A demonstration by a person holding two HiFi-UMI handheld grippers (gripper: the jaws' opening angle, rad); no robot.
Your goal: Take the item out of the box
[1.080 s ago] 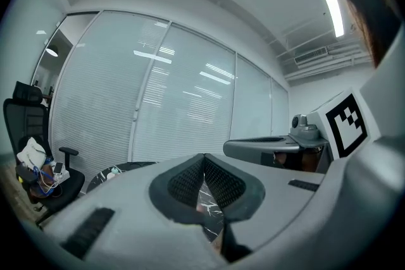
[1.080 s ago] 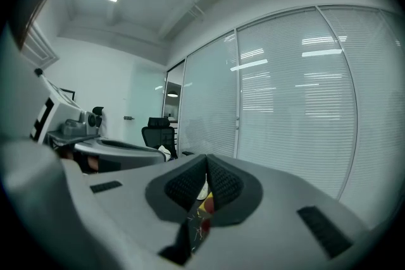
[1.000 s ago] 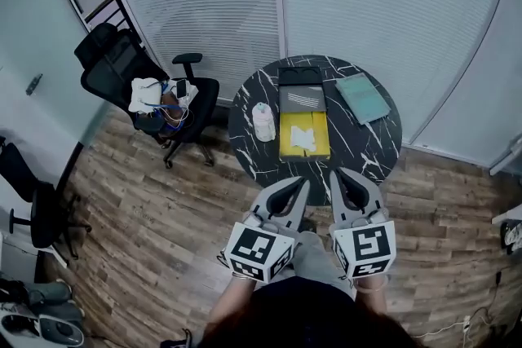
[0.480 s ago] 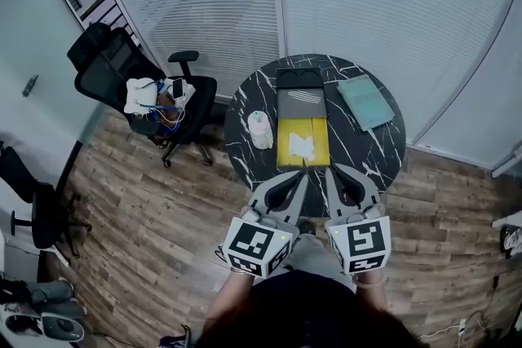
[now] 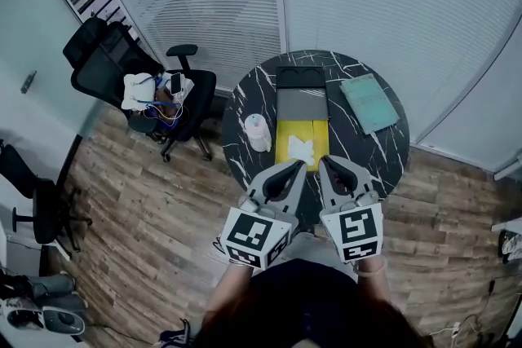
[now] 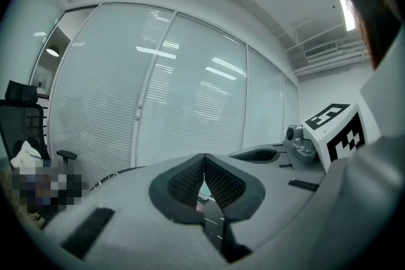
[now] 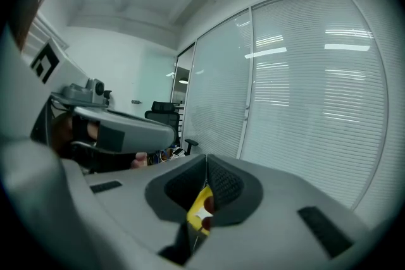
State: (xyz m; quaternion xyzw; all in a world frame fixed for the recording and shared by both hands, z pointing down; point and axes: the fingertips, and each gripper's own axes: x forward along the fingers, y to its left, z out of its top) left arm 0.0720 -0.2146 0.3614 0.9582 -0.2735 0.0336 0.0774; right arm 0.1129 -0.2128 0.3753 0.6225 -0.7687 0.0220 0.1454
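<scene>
Your left hand-held gripper [image 5: 297,166] and right hand-held gripper [image 5: 324,161] hang side by side over the near edge of the round, dark marbled table [image 5: 372,147]. Neither touches anything. Each gripper's own view shows its ribbed pads pressed tip to tip with nothing clamped between them. The box [image 5: 285,144] lies open just beyond the tips. Its yellow tray is nearest you, with a grey panel and then a black section behind it on the far side. The white item [image 5: 302,149] rests inside the yellow tray (crumpled-looking, too small to make out further). From the right gripper's view only a sliver of that yellow and white peeks through below the closed tips; the jaw body covers the rest. The left gripper's view gives barely a teal streak there, and the table is almost entirely hidden. A pale cylindrical container [image 5: 258,133] stands left of the box, a flat teal thing [image 5: 369,102] lies right of it. An office chair [image 5: 106,65] piled with hard-to-read clutter sits well off to the left.
</scene>
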